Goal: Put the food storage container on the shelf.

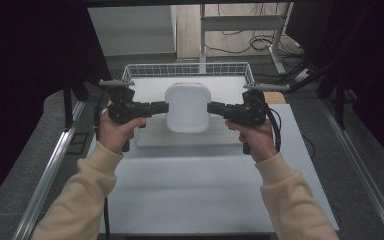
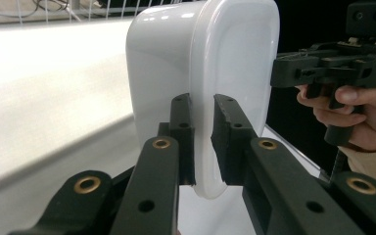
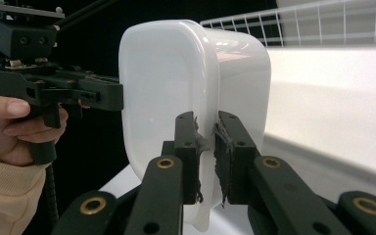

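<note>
A white plastic container (image 1: 187, 106) with rounded corners and a lid hangs in the air above the table, held from both sides. My left gripper (image 1: 166, 106) is shut on the rim at its left edge, and my right gripper (image 1: 209, 108) is shut on the rim at its right edge. In the left gripper view the container (image 2: 196, 63) stands on edge with its rim pinched by my left gripper (image 2: 203, 139). The right gripper view shows the same container (image 3: 186, 83) with its lip clamped by my right gripper (image 3: 206, 156); the pads (image 3: 221, 152) look frayed.
A white wire basket (image 1: 189, 71) stands behind the container on a raised white board (image 1: 180, 137). A white sheet (image 1: 205, 190) covers the near table. Metal rails (image 1: 50, 170) run along both sides, and a desk frame with cables (image 1: 250, 40) stands at the back.
</note>
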Motion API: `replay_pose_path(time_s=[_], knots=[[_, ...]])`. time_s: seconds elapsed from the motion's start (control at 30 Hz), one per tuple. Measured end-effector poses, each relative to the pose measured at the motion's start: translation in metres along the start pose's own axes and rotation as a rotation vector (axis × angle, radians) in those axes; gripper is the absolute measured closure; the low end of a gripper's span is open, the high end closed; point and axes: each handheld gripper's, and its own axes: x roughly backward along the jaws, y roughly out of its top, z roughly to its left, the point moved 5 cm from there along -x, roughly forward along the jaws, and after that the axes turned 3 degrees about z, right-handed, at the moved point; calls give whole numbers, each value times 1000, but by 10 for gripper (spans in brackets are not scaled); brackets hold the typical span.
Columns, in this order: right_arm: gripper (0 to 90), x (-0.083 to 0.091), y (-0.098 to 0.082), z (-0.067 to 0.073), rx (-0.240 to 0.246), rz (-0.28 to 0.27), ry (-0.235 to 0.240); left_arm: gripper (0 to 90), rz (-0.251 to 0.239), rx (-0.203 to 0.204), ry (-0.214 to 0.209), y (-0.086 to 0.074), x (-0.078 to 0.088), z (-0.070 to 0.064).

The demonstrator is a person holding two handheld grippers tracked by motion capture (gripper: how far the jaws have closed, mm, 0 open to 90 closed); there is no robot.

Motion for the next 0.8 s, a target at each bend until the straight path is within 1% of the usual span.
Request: replay_pose_path(time_s=[0.03, 0.07, 0.1, 0.13, 0.23, 0.3, 0.37, 0.47, 0.5, 0.53, 0.57, 0.6, 0.63, 0.67, 0.7, 0.73, 0.77, 0.8], knots=[[803, -1, 10, -2, 6, -1, 0, 797, -2, -1, -2, 5, 1, 1], [803, -1, 14, -2, 4, -2, 2, 798, -7, 0, -8, 13, 1, 3], [803, -1, 14, -2, 4, -2, 2, 798, -7, 0, -8, 13, 1, 3], [803, -3, 24, -5, 7, -6, 4, 799, -8, -3, -14, 22, 2, 6], [802, -5, 35, -8, 4, -3, 1, 799, -4, 1, -14, 32, 0, 11], [802, -8, 40, -12, -3, 6, -2, 798, 12, -1, -5, 37, -3, 16], [801, -13, 45, -18, -16, 20, -7, 798, 31, 21, -7, 40, -8, 24], [799, -21, 49, -30, -59, 50, -12, 798, 55, 67, -18, 42, -18, 37], [799, -23, 49, -33, -72, 58, -12, 797, 55, 67, -18, 42, -18, 37], [798, -26, 50, -37, -81, 66, -14, 797, 70, 85, -21, 43, -23, 44], [798, -28, 51, -39, -89, 75, -17, 796, 80, 94, -20, 43, -26, 47], [798, -28, 51, -39, -89, 75, -17, 794, 80, 94, -20, 43, -26, 47], [795, -32, 52, -44, -105, 78, -19, 794, 72, 120, -36, 44, -28, 53], [795, -32, 52, -44, -105, 78, -19, 794, 72, 120, -36, 44, -28, 53], [794, -35, 54, -47, -118, 74, -13, 794, 68, 142, -50, 46, -30, 56], [794, -35, 54, -47, -118, 74, -13, 795, 68, 142, -50, 46, -30, 56], [792, -36, 55, -49, -125, 75, -13, 795, 66, 153, -58, 47, -30, 58], [786, -38, 58, -53, -147, 81, -14, 795, 66, 186, -79, 50, -33, 62]])
